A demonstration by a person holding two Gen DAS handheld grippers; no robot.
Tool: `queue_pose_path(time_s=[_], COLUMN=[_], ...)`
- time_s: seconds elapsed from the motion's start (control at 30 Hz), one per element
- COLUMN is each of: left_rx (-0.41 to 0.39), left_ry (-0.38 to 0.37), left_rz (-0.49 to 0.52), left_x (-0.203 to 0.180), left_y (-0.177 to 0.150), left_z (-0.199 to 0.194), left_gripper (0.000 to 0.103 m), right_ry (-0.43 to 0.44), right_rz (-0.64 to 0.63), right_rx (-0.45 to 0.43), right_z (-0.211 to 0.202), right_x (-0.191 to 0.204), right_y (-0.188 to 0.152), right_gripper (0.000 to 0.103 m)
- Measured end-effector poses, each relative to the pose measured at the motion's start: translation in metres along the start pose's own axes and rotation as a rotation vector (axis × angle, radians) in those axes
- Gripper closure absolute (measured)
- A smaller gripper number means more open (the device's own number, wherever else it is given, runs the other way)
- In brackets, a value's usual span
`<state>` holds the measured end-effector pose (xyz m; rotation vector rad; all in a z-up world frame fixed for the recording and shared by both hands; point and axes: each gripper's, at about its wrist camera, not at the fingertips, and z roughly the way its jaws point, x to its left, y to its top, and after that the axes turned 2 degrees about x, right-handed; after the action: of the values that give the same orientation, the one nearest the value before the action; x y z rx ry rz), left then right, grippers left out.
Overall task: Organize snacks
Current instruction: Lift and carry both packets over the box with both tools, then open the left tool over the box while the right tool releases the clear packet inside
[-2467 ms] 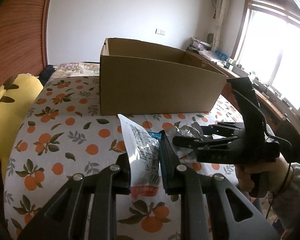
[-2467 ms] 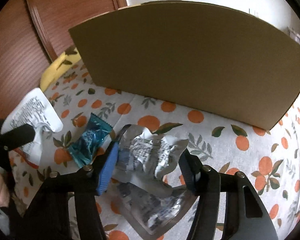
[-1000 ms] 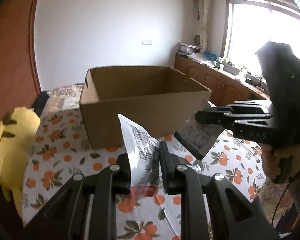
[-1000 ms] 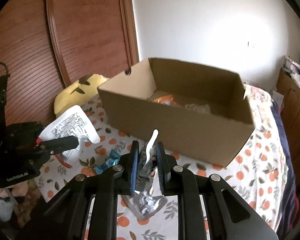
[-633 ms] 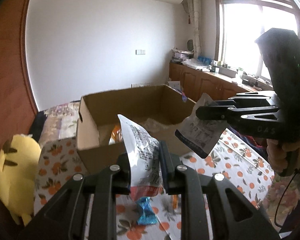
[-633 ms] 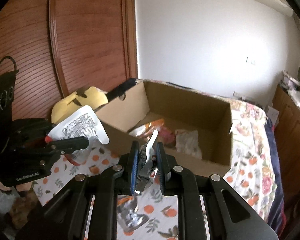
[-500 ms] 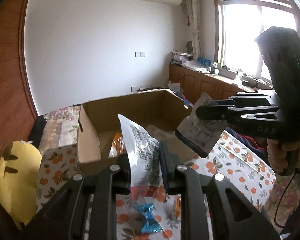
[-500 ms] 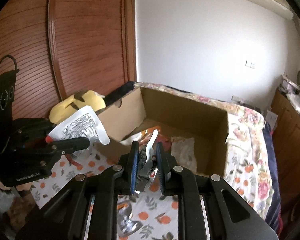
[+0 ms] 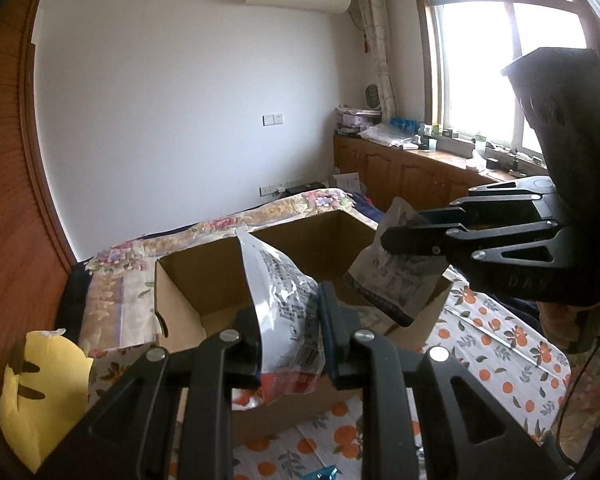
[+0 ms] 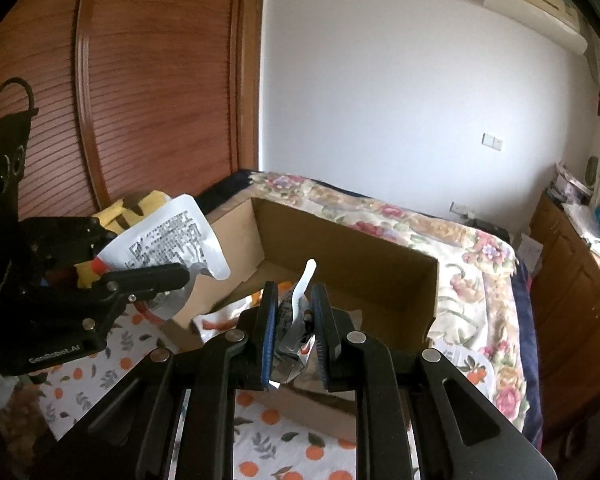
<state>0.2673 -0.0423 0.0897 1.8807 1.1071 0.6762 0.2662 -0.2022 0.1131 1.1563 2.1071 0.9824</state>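
My left gripper (image 9: 288,320) is shut on a white snack packet (image 9: 284,304) with black print and a red bottom edge, held above the near wall of the open cardboard box (image 9: 204,276). My right gripper (image 10: 294,316) is shut on a crumpled silver snack packet (image 10: 294,328), also over the box (image 10: 340,248). In the left wrist view the right gripper (image 9: 384,240) comes in from the right with its silver packet (image 9: 392,280) hanging over the box. The right wrist view shows the left gripper (image 10: 188,274) at the left, gripping the white packet (image 10: 168,240). Several snacks (image 10: 220,320) lie inside the box.
The box stands on a cloth with orange fruit print (image 9: 500,344) spread over a floral bedspread (image 10: 460,248). A yellow plush (image 9: 40,392) lies left of the box. A blue candy wrapper (image 9: 320,474) lies on the cloth in front. Wooden cabinets (image 9: 412,176) run along the window wall.
Both grippers have risen and moved toward the box with their packets; the box's inside has come into view below them. Neither grip has changed.
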Motion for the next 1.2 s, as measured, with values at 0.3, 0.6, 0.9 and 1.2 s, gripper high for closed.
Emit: queue_pose_path(time_s=[0.3, 0.6, 0.9, 1.2], left_rx=[0.039, 0.095, 0.132, 0.136], left_ry=[-0.001, -0.011, -0.019, -0.009], left_rz=[-0.037, -0.087, -0.106, -0.117], left_x=[0.021, 0.030, 0.034, 0.032], left_y=[-0.007, -0.024, -0.033, -0.040], left_z=[0.031, 0.060, 0.074, 0.069], left_gripper=[0.083, 0.082, 0.081, 0.069], right_ry=[-0.014, -0.025, -0.049, -0.041], right_rz=[0.000, 0.016, 0.034, 0.054], right_rx=[0.038, 0.096, 0.134, 0.164], right_z=[0.033, 0.070, 0.092, 0.107], right_x=[-0.007, -0.011, -0.020, -0.023], right_y=[0.001, -0.016, -0.028, -0.037], right_gripper=[0.088, 0.088, 0.088, 0.088])
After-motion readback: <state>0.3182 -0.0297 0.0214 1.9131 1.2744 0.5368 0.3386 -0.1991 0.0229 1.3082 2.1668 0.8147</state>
